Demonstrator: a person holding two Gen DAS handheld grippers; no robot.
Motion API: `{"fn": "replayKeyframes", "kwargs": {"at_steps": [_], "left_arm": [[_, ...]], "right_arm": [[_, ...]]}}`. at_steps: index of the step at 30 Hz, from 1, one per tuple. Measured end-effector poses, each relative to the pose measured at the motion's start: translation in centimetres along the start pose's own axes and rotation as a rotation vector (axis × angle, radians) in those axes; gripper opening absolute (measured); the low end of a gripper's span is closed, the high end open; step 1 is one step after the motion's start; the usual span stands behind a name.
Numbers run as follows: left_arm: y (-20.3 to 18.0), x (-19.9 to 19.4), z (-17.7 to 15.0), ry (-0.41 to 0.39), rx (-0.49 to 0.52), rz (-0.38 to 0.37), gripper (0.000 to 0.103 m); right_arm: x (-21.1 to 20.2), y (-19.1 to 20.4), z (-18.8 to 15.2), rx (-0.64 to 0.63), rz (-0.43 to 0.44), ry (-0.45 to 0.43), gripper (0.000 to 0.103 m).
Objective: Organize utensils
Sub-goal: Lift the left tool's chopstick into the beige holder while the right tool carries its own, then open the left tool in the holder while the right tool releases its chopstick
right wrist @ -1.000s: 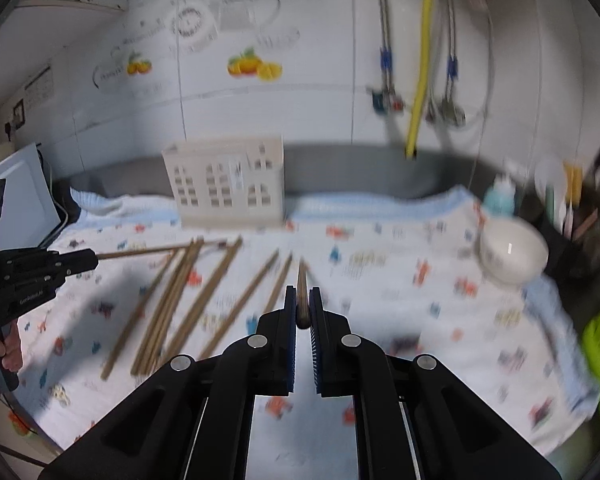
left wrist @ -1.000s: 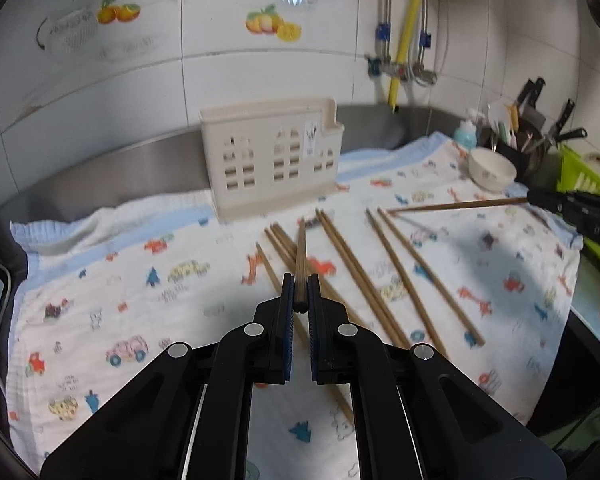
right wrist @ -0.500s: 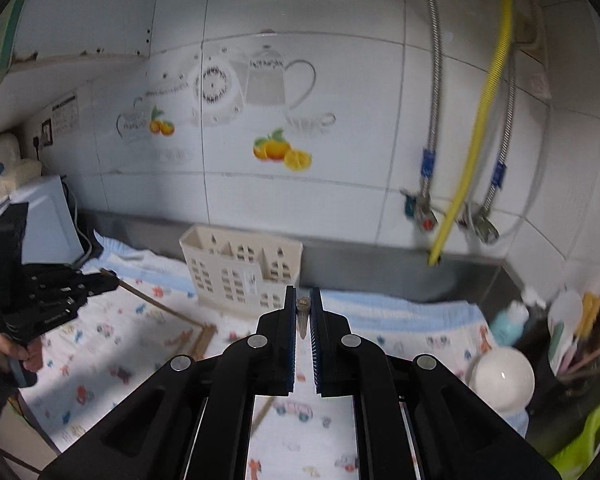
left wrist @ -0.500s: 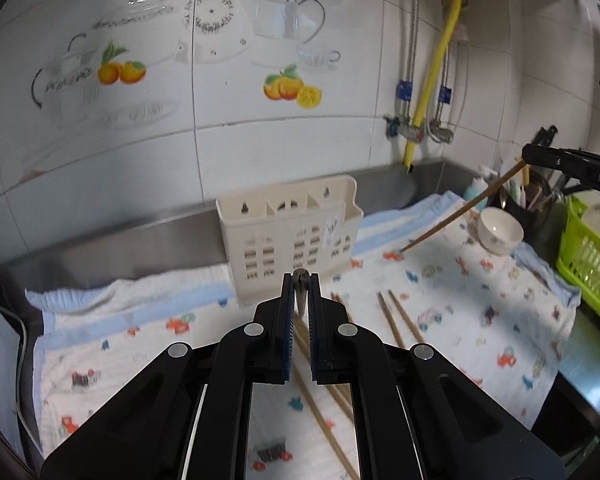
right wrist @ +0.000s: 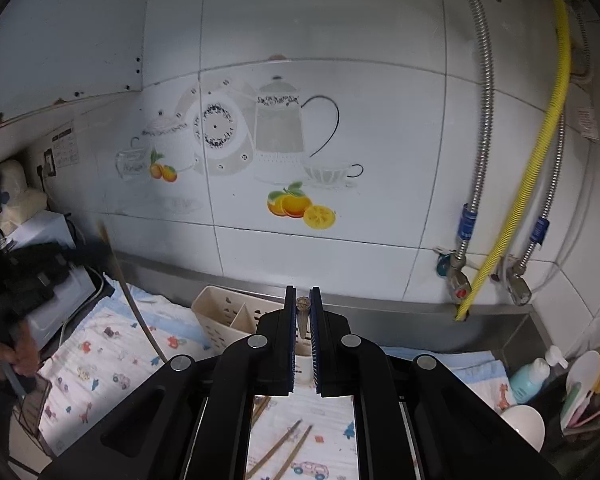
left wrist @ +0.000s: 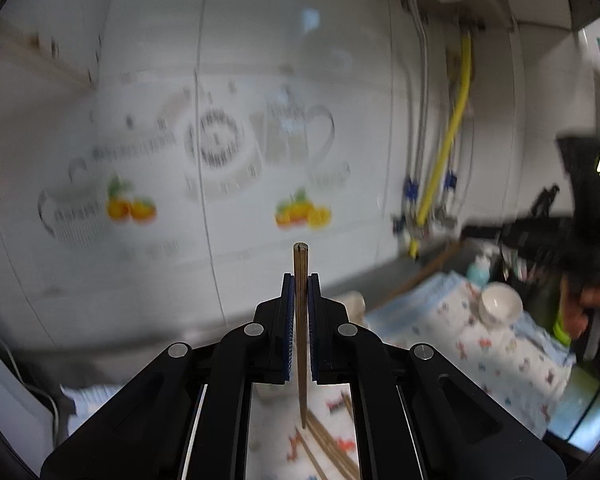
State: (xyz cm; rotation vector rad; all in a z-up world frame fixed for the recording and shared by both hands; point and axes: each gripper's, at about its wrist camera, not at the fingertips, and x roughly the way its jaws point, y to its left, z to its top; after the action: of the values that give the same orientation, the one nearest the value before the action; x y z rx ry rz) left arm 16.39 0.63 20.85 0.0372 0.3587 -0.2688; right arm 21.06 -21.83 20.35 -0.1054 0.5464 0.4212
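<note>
Here, in the left wrist view, the left tongs (left wrist: 300, 288) are clamped on a chopstick (left wrist: 301, 320) that stands nearly upright between the blue pads, its blunt end poking out toward 12 o'clock and its thin tip hanging down toward 6 o'clock over the patterned cloth (left wrist: 496, 356) on the worktop. More loose chopsticks (left wrist: 332, 446) lie on the cloth near 6 o'clock. At 3 o'clock the other tool shows dark and blurred, a stick slanting from it.

In the right wrist view, the right tongs (right wrist: 302, 308) are closed on a second chopstick (right wrist: 302, 316), seen almost end-on. The cream utensil holder (right wrist: 224, 320) sits just behind the tongs toward 10 o'clock, against the tiled wall. Two chopsticks on the cloth (right wrist: 288, 450) lie at 6 o'clock, and a white bowl (right wrist: 524, 426) sits at 4 o'clock.

These sticks look light, stiff and smooth, so I judge they may pivot or slide in a narrow pinch. A hold near the thick end, as here, probably lets the tip drop cleanly into a holder compartment.
</note>
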Motion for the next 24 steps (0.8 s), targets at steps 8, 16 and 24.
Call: {"fn": "replayKeyframes", "kwargs": {"at_steps": [8,16,24], "left_arm": [[0.9,2.5,3.8,-0.121,-0.031,0.061,0.005],[2.4,7.0,2.6,-0.110,-0.085,0.101,0.005],[3.2,9.8,-0.1,0.010,-0.110,0.098,0.006]], "right_arm": [[4.0,0.1,-0.9,-0.002,0.003,0.061,0.006],[6.0,-0.2,-1.6,-0.009,0.008,0.084,0.006],[6.7,0.1,-2.3,-0.007,0.011,0.089,0.007]]}}
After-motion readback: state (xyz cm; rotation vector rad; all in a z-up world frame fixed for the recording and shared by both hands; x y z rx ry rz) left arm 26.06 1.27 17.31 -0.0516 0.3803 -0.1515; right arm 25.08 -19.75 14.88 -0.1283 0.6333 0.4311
